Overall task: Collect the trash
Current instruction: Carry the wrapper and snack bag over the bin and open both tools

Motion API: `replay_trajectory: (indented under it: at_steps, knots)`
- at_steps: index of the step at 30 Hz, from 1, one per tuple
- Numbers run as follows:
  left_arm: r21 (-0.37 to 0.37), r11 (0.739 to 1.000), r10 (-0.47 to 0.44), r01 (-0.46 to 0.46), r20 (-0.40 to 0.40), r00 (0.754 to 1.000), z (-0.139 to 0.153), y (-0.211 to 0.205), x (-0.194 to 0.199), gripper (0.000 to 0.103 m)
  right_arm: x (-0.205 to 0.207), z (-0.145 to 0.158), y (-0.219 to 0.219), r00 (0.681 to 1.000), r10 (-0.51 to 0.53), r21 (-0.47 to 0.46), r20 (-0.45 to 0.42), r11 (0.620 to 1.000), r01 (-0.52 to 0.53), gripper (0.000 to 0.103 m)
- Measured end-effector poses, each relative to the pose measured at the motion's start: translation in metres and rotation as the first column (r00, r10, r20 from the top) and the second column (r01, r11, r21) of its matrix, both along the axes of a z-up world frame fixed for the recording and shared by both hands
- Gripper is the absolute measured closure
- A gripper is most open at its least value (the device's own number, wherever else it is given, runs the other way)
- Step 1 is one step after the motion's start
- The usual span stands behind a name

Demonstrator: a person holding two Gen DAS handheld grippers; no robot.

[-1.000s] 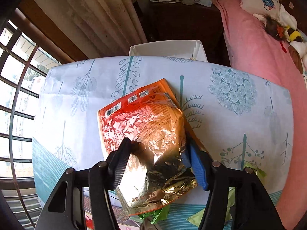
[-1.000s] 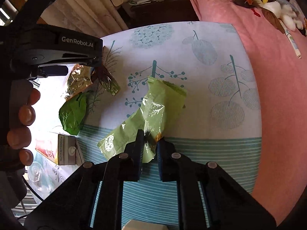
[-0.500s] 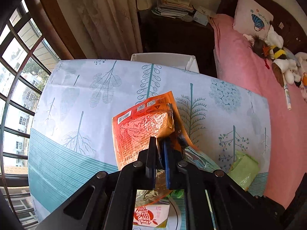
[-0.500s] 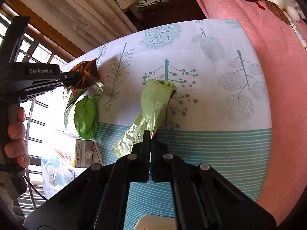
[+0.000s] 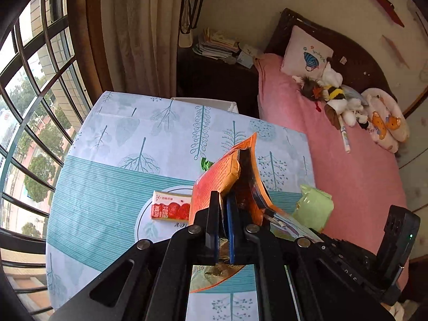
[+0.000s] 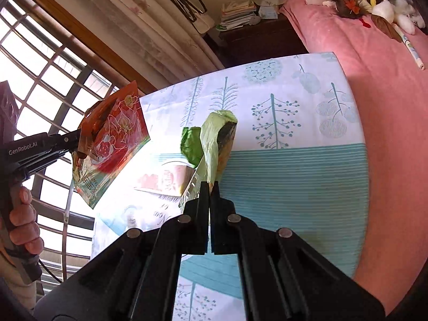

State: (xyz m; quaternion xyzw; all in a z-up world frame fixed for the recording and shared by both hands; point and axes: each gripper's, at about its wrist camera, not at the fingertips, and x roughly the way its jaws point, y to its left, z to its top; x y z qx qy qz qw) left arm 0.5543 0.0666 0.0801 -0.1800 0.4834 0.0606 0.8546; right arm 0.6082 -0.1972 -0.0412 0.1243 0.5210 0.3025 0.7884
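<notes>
My left gripper is shut on an orange foil snack bag, lifted well above the table; the same bag hangs at the left of the right wrist view, pinched by the left gripper. My right gripper is shut on a pale green wrapper, also raised off the cloth; the wrapper shows at the right of the left wrist view. A crumpled dark green wrapper and a red drink carton lie on the table below.
The table wears a white and teal tree-print cloth. A pink bed with soft toys borders its right side. A barred window and curtain stand at the left. A white bin rim sits behind the table, before a dark nightstand with papers.
Both grippers closed on their wrappers and rose off the table. The left one lifted the orange bag high and swung away; the carton and dark green wrapper came into sight beneath.
</notes>
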Motion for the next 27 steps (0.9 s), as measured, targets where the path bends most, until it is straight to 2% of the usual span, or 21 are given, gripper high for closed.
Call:
replay_trajectory:
  at_steps: [6, 9, 13, 17, 20, 27]
  knots:
    - [-0.054, 0.993, -0.098, 0.101, 0.052, 0.994, 0.03, -0.005, -0.116, 0.099, -0.085, 0.051, -0.001, 0.997, 0.001, 0.031, 0.071, 1.0, -0.003, 0.103]
    - [-0.081, 0.985, -0.146, 0.151, 0.072, 0.987, 0.034, -0.005, -0.174, 0.099, -0.138, 0.071, -0.001, 0.995, -0.013, 0.036, 0.102, 0.999, 0.009, 0.103]
    - [-0.079, 0.969, -0.227, 0.234, 0.091, 0.97, 0.028, -0.005, -0.254, 0.099, -0.221, 0.086, 0.002, 0.989, -0.054, 0.028, 0.135, 0.998, 0.05, 0.103]
    - [-0.07, 0.945, -0.313, 0.32, 0.094, 0.945, 0.016, -0.004, -0.33, 0.099, -0.305, 0.08, 0.009, 0.986, -0.11, 0.007, 0.123, 0.994, 0.11, 0.103]
    - [-0.074, 0.922, -0.374, 0.379, 0.081, 0.924, 0.0, 0.0, -0.386, 0.099, -0.365, 0.063, 0.017, 0.984, -0.15, -0.02, 0.095, 0.988, 0.152, 0.103]
    - [-0.111, 0.887, -0.451, 0.449, 0.004, 0.892, -0.048, 0.001, -0.456, 0.099, -0.486, 0.014, 0.036, 0.981, -0.193, -0.128, -0.013, 0.973, 0.19, 0.103]
